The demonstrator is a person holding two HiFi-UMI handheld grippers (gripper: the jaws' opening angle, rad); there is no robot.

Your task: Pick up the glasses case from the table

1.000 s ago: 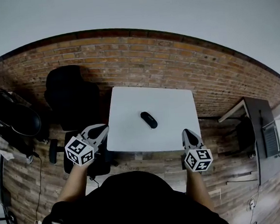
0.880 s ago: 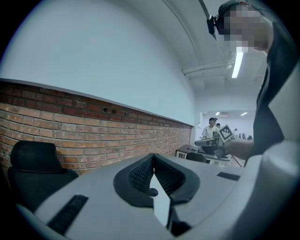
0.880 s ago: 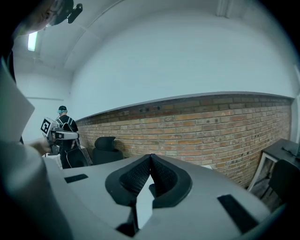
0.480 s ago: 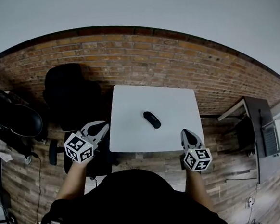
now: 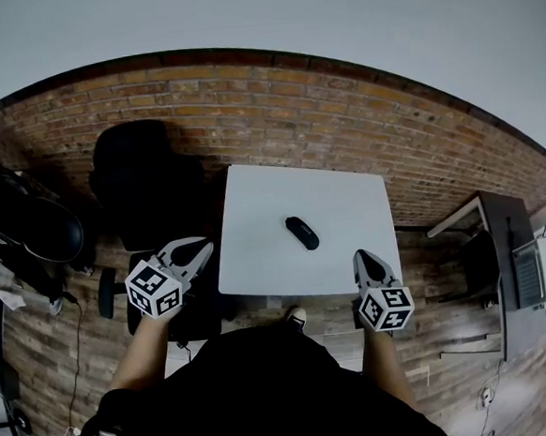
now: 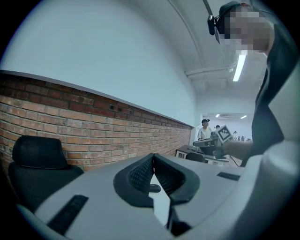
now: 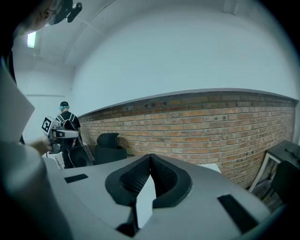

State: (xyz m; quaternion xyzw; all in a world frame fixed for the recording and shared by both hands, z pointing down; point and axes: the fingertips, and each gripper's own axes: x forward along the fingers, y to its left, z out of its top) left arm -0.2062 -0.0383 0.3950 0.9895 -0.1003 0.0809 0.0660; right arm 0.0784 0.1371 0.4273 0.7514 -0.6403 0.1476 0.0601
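Note:
The glasses case (image 5: pixel 301 233) is a small black oblong lying askew near the middle of the white table (image 5: pixel 258 261). Both grippers hover short of the table's near edge, apart from the case. My left gripper (image 5: pixel 202 253) is off the near left corner; its jaws meet at the tip (image 6: pixel 153 157) with nothing held, and the case (image 6: pixel 154 188) shows small beyond them. My right gripper (image 5: pixel 363 256) is at the near right corner, shut and empty (image 7: pixel 150 157). The table (image 7: pixel 146 197) shows through the gap beneath its pads.
A black office chair (image 5: pixel 148 189) stands left of the table against the brick wall (image 5: pixel 340 113). A dark desk (image 5: pixel 507 260) is at the right, and black gear (image 5: pixel 19 223) at the far left. Another person (image 7: pixel 65 124) stands farther off.
Both grippers have eased toward the table, which with the case now sits slightly more to the right in the head view. A shoe tip now shows at the table's near edge.

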